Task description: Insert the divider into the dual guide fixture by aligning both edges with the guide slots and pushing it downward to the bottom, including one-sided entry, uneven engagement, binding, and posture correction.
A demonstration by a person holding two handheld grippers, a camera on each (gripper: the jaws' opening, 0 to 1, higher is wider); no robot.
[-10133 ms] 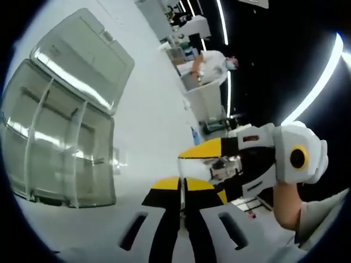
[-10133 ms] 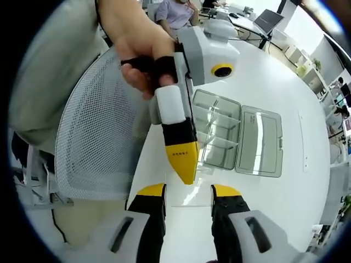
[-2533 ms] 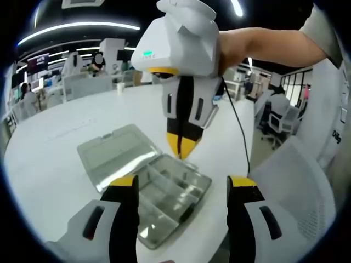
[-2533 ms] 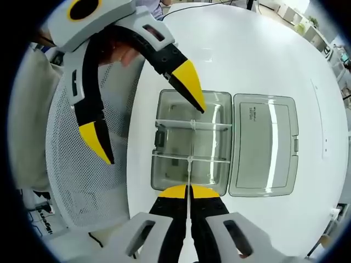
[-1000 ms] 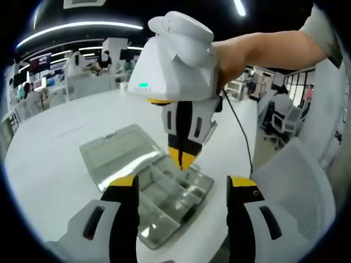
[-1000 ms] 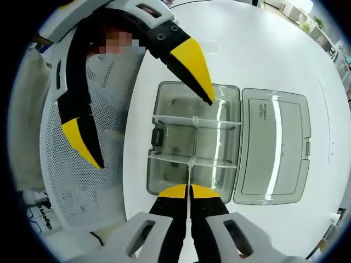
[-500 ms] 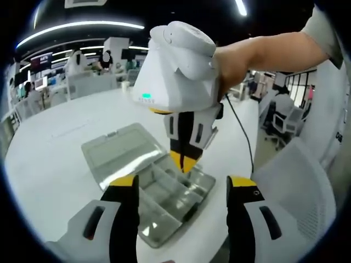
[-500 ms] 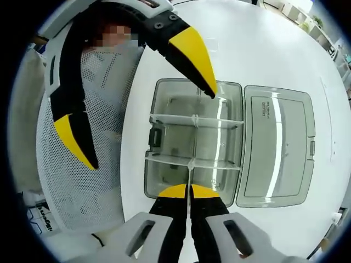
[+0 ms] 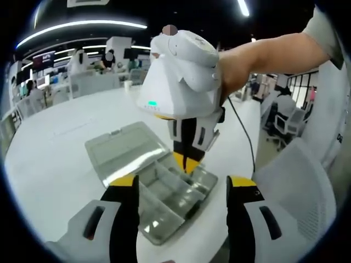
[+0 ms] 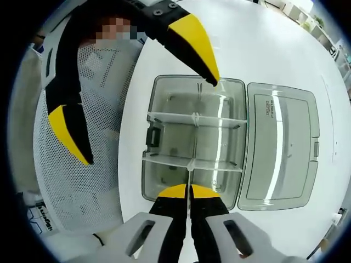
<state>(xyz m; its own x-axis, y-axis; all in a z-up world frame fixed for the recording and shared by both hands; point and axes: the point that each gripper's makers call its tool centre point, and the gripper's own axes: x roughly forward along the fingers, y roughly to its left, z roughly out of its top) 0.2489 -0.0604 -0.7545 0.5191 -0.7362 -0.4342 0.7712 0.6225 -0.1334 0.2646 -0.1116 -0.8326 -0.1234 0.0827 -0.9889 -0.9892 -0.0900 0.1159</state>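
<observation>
A clear plastic box [image 10: 175, 139] lies on the white table, its lid [image 10: 279, 148] folded open to the right and two cross dividers standing in its tray. My right gripper [image 10: 188, 191] is shut on a thin clear divider [image 10: 189, 176], seen edge-on, whose far end meets the nearer cross divider. In the left gripper view, the right gripper [image 9: 185, 162] hangs tip-down over the box [image 9: 167, 200], beside its open lid [image 9: 123, 148]. My left gripper [image 9: 182, 183] is open, holding nothing. It reaches into the right gripper view as the left gripper [image 10: 149, 121], spread over the tray's far-left corner.
The white table [image 10: 263, 49] is round, and its edge runs just left of the box. A white mesh chair [image 10: 82, 181] stands beyond that edge, seen too as a chair [image 9: 290, 181]. A person's forearm [image 9: 263, 52] holds the right gripper. Desks and people fill the far room.
The right gripper has sunk closer to the tray with the divider, so the box looms larger and has shifted in both views. The left gripper stays open and has drifted slightly.
</observation>
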